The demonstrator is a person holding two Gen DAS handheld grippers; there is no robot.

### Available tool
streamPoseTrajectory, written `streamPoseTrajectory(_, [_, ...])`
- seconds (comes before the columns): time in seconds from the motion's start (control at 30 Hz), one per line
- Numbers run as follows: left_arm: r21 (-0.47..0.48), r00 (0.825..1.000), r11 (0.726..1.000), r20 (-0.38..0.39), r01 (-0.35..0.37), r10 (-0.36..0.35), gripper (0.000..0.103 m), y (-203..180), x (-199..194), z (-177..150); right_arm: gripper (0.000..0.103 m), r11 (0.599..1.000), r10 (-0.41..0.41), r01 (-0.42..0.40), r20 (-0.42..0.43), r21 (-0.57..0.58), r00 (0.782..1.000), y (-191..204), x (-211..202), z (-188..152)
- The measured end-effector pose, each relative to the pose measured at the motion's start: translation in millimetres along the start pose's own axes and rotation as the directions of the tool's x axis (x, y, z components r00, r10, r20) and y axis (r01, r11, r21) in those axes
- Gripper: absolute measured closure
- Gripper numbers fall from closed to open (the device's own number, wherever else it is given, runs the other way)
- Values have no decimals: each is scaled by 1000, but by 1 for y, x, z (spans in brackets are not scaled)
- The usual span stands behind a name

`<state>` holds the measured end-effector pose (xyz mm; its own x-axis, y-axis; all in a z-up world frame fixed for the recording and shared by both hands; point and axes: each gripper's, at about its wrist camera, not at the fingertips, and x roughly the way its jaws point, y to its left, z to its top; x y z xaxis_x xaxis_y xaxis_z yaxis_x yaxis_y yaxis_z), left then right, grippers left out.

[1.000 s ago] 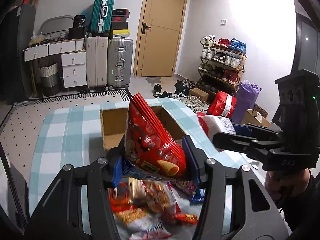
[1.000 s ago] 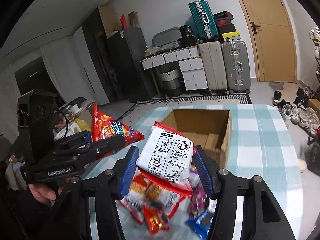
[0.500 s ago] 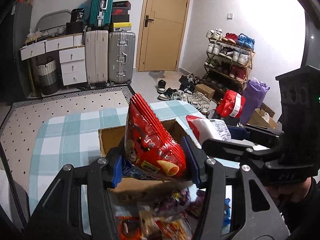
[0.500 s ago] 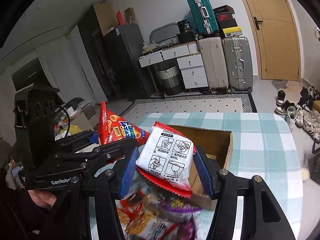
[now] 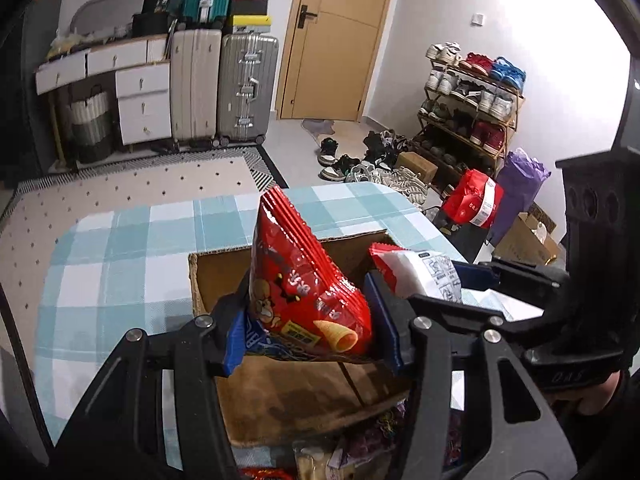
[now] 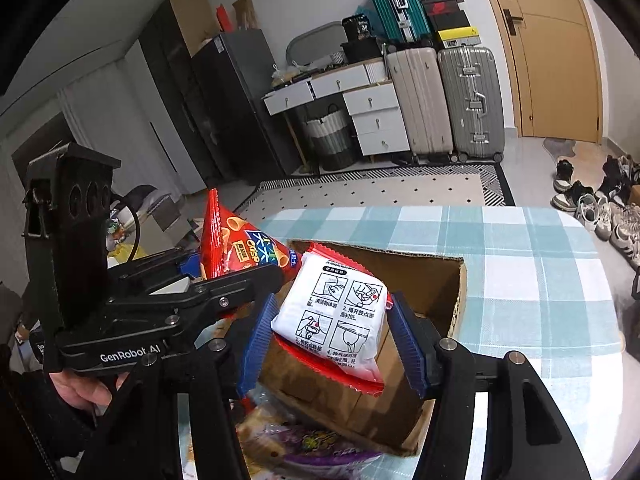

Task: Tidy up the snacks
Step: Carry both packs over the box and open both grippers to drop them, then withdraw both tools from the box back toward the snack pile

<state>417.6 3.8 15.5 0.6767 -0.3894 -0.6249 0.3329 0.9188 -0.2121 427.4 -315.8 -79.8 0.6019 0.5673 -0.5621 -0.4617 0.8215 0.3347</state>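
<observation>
Now left gripper (image 5: 310, 328) grips red chips bag (image 5: 304, 292), right gripper (image 6: 334, 336) white packet (image 6: 340, 316), above open cardboard box (image 6: 436, 280).

Suitcases (image 5: 224, 88) are standing by the wooden door (image 5: 332, 40), shoes are crowding the rack (image 5: 472, 92), and a checked cloth (image 6: 532, 264) is covering the table.

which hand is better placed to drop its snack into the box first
Left, marginally: its red cone-snack bag sits over the open cardboard box. The right's white red-edged packet hangs above the near wall.
</observation>
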Motion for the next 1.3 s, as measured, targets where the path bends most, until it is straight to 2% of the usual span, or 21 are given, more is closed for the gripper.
streamPoseTrajectory(0.07, [-12, 1000, 1000, 3, -1, 1, 52, 8, 14, 2, 44, 1000, -2, 2, -11, 6, 1000, -4, 8, -1])
streamPoseTrajectory(0.1, [-13, 1000, 1000, 4, -8, 8, 45, 12, 19, 3, 43, 1000, -2, 2, -17, 5, 1000, -8, 13, -1])
streamPoseTrajectory(0.13, [-10, 1000, 1000, -3, -25, 25, 36, 15, 27, 7, 39, 1000, 0, 1, -22, 3, 1000, -9, 16, -2])
streamPoseTrajectory(0.17, [-13, 999, 999, -7, -37, 37, 32, 19, 30, 6, 36, 1000, -7, 7, -31, -3, 1000, -10, 20, -2])
streamPoseTrajectory(0.23, [-24, 999, 999, 11, -41, 41, 26, 27, 33, 9, 21, 999, -40, 40, -34, -9, 999, -12, 23, -3])
streamPoseTrajectory(0.3, [-10, 998, 999, 23, -52, 52, 20, 30, 34, 12, 20, 998, -55, 55, -26, -17, 998, -13, 23, -5])
streamPoseTrajectory(0.43, [3, 996, 997, 41, -74, 74, 20, 32, 29, 14, 19, 997, -72, 72, -2, -21, 997, -15, 14, -6])
streamPoseTrajectory(0.5, [0, 995, 996, 49, -88, 88, 20, 27, 14, -4, 19, 998, -67, 68, 7, -17, 998, -16, 7, -6])
streamPoseTrajectory(0.6, [-4, 993, 995, 59, -99, 99, 20, 22, 0, -11, 19, 997, -75, 76, 24, -19, 997, -12, -6, -8])
streamPoseTrajectory(0.67, [3, 992, 994, 66, -111, 111, 20, 17, -23, -29, 19, 997, -74, 74, 35, -21, 997, -8, -15, -9])
streamPoseTrajectory(0.97, [31, 984, 987, 95, -156, 152, 19, -12, -84, -61, 14, 995, -79, 84, 93, -57, 993, 22, -61, -17])
streamPoseTrajectory(1.07, [28, 980, 985, 107, -171, 167, 12, -23, -103, -68, 14, 994, -77, 85, 105, -72, 992, 32, -74, -21])
streamPoseTrajectory(1.13, [23, 977, 983, 118, -184, 180, 3, -29, -116, -74, 13, 993, -79, 88, 113, -77, 990, 37, -82, -24])
streamPoseTrajectory(1.3, [31, 967, 978, 159, -208, 200, 1, -48, -151, -87, 10, 992, -77, 89, 135, -88, 988, 52, -103, -36])
